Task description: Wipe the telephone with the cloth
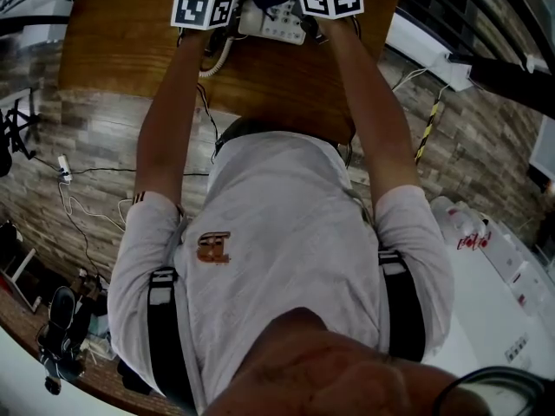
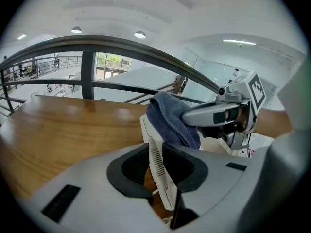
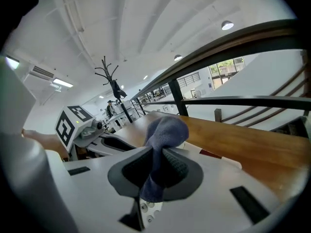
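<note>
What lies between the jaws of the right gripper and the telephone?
The cloth. The right gripper pinches it, and it hangs between the jaws and the telephone below. This shows in the right gripper view.

A wooden worktop (image 1: 130, 42) fills the top of the head view above plank flooring (image 1: 95, 128). A dark railing (image 2: 121, 45) curves beneath white ceiling lights (image 2: 140, 34).

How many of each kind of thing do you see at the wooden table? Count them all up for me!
telephone: 1
cloth: 1
hand-held gripper: 2, the left hand-held gripper shut on the telephone and the right hand-held gripper shut on the cloth
table: 1
Total: 5
</note>
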The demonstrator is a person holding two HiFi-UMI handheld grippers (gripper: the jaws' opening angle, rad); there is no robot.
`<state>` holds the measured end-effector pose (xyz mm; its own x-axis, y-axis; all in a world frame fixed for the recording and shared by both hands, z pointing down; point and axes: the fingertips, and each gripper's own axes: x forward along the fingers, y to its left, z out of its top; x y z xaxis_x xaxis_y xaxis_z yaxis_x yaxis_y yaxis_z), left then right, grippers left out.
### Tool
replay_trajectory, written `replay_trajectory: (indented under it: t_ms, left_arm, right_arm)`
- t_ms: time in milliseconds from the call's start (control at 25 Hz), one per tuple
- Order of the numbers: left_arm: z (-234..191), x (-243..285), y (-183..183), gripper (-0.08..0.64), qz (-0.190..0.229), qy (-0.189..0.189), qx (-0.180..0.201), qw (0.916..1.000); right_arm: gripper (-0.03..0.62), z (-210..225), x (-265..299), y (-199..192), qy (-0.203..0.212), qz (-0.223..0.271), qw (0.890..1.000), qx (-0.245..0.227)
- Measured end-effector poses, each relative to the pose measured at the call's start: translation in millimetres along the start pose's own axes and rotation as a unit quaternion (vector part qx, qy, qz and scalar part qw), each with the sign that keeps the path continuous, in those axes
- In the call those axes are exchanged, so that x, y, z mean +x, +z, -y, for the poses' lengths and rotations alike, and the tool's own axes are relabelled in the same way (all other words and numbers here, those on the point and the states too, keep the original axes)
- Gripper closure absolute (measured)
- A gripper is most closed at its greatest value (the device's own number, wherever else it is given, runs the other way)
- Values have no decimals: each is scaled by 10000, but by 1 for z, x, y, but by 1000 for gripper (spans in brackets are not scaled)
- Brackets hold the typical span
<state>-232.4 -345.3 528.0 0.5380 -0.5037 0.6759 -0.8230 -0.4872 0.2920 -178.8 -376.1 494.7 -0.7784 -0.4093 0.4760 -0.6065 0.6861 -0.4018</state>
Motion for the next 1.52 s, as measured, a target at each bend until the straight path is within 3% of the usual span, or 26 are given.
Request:
replay_trajectory:
  t_ms: [520, 880, 1120, 1400, 1520]
  left_arm:
    - [-2, 0, 2, 471, 23, -44, 38, 10000]
    - [-1, -4, -1, 471, 38, -27, 59, 10000]
    - [0, -2, 0, 471, 33, -30, 81, 10000]
    - [0, -1, -2, 471, 26, -34, 74, 10000]
    - [2, -1, -3, 471, 27, -25, 78, 10000]
  right_arm:
    - [532, 51, -25, -24, -1346, -250, 9905, 104]
    - [532, 64, -77, -36, -2029, -18, 9791, 161]
    - [532, 32, -85, -21, -1716, 326, 9846, 75]
    - [532, -31, -50, -10, -532, 663, 9947, 573]
    - [532, -44, -38, -17, -295, 575, 9950, 756]
